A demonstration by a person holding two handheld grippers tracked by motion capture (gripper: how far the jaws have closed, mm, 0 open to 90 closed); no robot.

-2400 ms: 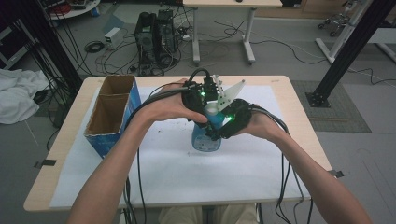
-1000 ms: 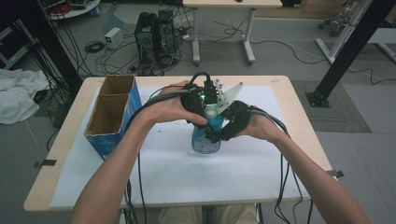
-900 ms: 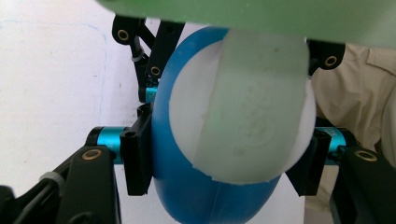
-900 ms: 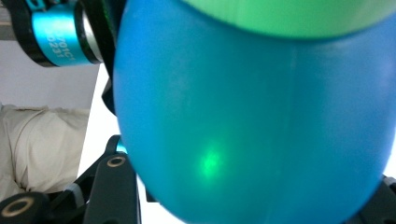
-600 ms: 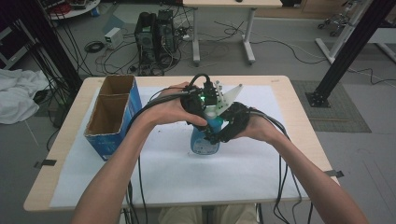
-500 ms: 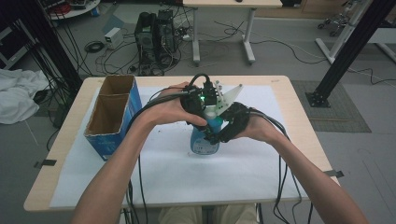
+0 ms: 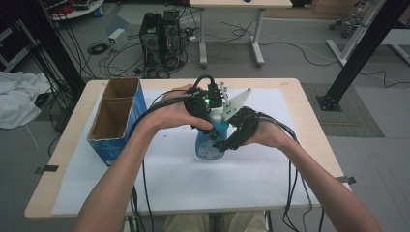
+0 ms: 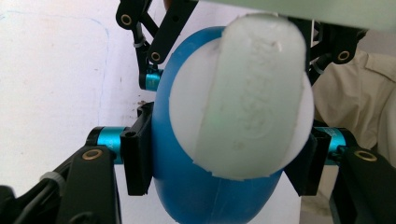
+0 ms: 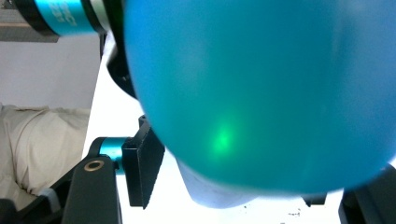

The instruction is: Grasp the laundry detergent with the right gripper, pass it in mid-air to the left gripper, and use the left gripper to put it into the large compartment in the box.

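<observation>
The rounded blue plastic bottle with a white cap [image 7: 211, 140], standing upright mid-table on the white sheet [image 7: 251, 179], is pinched by the left gripper [image 8: 224, 163] just below the cap while the right gripper's [image 7: 227, 142] jaws, just opened, flank its smooth, likely slippery, light body, best gripped at the neck.

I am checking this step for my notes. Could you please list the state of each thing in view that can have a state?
blue bottle: upright on the white sheet, white cap on, held from above.
left gripper: shut on the blue bottle near its cap.
right gripper: jaws just been opening, beside the bottle's body, left pad clear of it.
cardboard box: open at the top, standing at the table's left.
</observation>
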